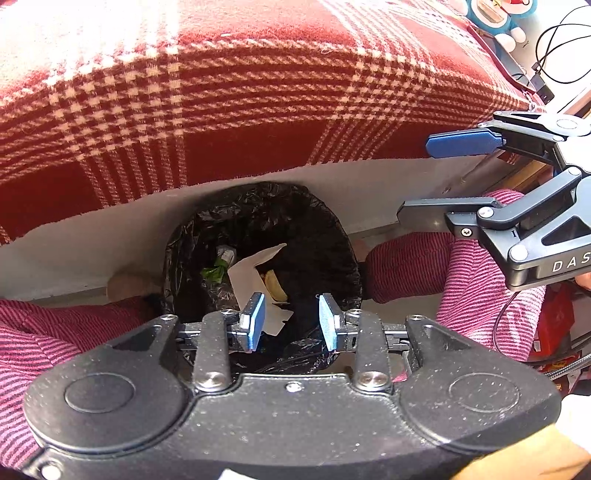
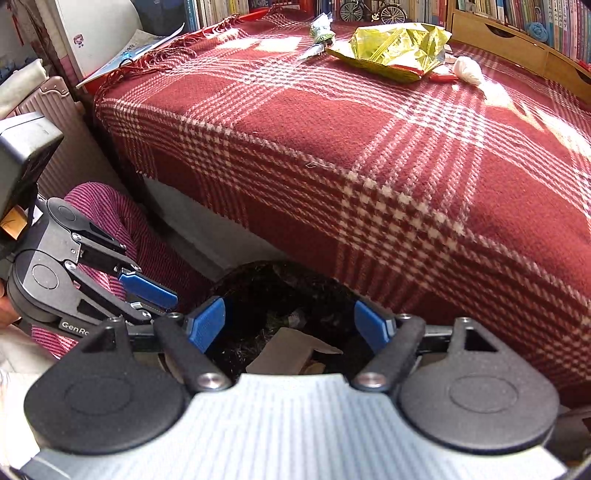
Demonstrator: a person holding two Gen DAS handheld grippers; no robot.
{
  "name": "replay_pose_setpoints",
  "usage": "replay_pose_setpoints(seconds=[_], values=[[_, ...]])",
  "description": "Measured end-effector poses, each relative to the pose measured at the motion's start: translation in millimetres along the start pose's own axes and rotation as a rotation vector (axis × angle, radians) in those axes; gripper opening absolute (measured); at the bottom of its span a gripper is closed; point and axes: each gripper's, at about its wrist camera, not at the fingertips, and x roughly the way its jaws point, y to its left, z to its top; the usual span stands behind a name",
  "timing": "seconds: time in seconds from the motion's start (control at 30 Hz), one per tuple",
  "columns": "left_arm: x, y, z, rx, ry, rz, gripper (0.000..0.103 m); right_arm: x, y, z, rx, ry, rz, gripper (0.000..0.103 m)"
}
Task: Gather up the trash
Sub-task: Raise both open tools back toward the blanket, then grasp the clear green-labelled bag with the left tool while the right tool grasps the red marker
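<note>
Left gripper (image 1: 291,321), jaws narrowly parted and empty, poised directly above a black-lined trash bin (image 1: 325,229) whose near rim is hidden behind the gripper body; within it, just beyond the fingertips, lie a white paper (image 1: 247,271), a banana peel (image 1: 275,286) and a green scrap (image 1: 214,271), the deeper contents lost in shadow. Right gripper (image 2: 290,325), jaws wide and empty, frames the same bin, here mostly dark. Remaining trash lies far ahead of these jaws on the plaid blanket (image 2: 332,147): a yellow-green snack bag (image 2: 395,48), a small green wrapper (image 2: 321,31) and a white wad (image 2: 469,70), overexposed.
</note>
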Motion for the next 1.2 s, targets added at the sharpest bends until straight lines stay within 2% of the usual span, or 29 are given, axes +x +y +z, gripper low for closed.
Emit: replay_pose_setpoints(seconds=[0.17,0.4,0.53,0.67,0.8,0.9,1.07,1.1,1.2], values=[[-30.3,1.0,9.6,0.022,-0.088,-0.047,0.032,-15.9,-6.9,9.2,0.009,-0.059,0.024,0.086],[-85.4,3.5,39.1,0.063,-0.259,-0.073,0.040,-48.2,-30.9,37.2,0.077,-0.214,0.031,0.088],[-108.0,10.4,61.8,0.039,-0.368,-0.020,0.048,-58.3,-42.8,54.8,0.087,-0.298,-0.029,0.088],[-117.6,27.5,89.8,-0.021,-0.462,0.044,0.049,-57.8,-51.9,73.6,0.100,-0.354,-0.103,0.088],[-112.6,57.2,131.6,-0.109,-0.524,0.099,0.049,-46.8,-63.0,96.1,0.115,-0.383,-0.133,0.087],[-107.4,75.1,161.6,-0.171,-0.544,0.109,0.049,-35.1,-68.6,117.4,0.117,-0.385,-0.167,0.082],[-89.7,111.2,218.9,-0.307,-0.572,0.082,0.046,-13.1,-77.7,148.7,0.125,-0.380,-0.191,0.074],[-84.6,117.4,228.3,-0.324,-0.574,0.076,0.045,-7.3,-78.9,153.8,0.122,-0.376,-0.196,0.070],[-66.7,131.5,254.4,-0.368,-0.558,0.080,0.044,14.0,-81.6,167.4,0.116,-0.338,-0.204,0.050]])
